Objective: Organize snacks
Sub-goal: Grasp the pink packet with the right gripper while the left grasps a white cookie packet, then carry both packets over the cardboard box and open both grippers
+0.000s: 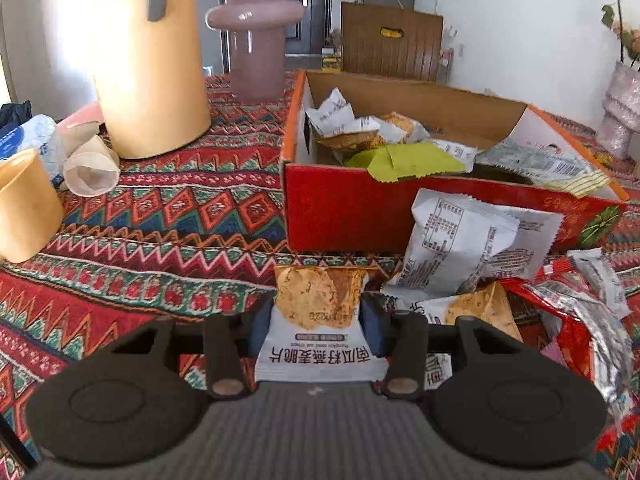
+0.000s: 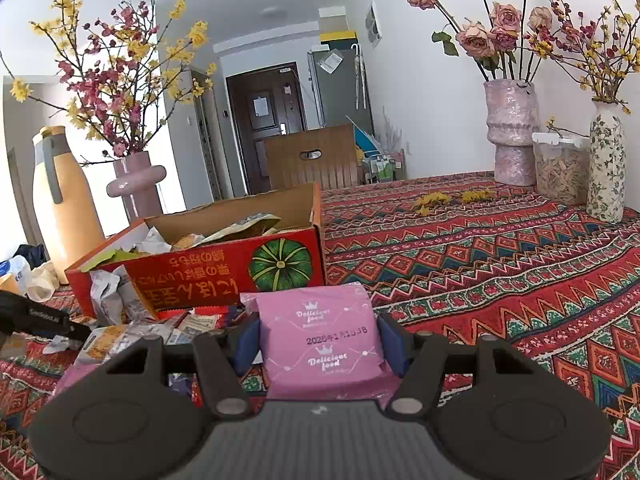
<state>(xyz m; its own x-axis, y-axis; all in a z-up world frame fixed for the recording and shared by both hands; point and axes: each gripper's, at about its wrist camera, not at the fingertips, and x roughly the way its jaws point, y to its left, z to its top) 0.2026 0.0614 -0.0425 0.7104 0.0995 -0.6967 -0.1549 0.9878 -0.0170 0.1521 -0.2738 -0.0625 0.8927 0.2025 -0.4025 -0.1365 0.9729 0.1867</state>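
I am viewing through two wrist fisheye cameras, each looking forward along its own jaws, low and close over the tabletop. The left view is tilting down steeply, facing the red cardboard box from close in front. The right view is looking more level down the room toward the door. Both are sharing the box, the pink vase and the chair.

Bright daylight, sharp, fisheye-warped edges.
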